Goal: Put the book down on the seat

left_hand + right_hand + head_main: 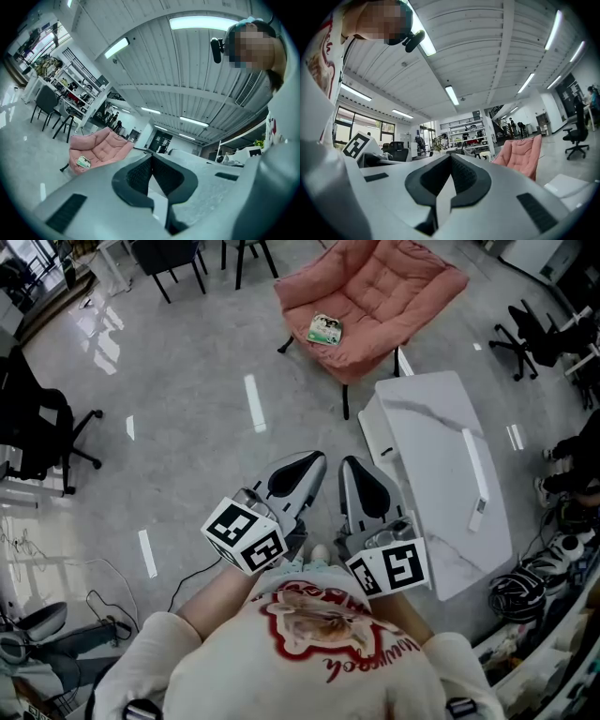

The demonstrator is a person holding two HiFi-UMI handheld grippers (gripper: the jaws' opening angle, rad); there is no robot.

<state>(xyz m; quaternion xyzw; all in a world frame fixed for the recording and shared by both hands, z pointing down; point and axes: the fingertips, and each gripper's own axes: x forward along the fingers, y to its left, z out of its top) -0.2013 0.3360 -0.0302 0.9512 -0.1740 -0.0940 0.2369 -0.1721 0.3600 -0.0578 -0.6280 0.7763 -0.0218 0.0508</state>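
A small green-covered book [325, 329] lies on the seat of the pink padded chair [394, 287] at the top of the head view. The same book [84, 162] and pink chair [105, 145] show far off in the left gripper view; in the right gripper view only the pink chair [520, 153] shows. My left gripper [314, 463] and right gripper [349, 468] are held side by side close to the person's body, well short of the chair. Both are shut with nothing between their jaws; the left gripper's tip [151, 156] and the right gripper's tip [451, 158] close to a point.
A white marble-topped table [441, 474] stands right of the grippers, a white bar [476, 479] lying on it. Black office chairs [42, 437] stand at the left; another chair [530, 334] is at the upper right. Cables [103, 601] trail on the grey floor at lower left.
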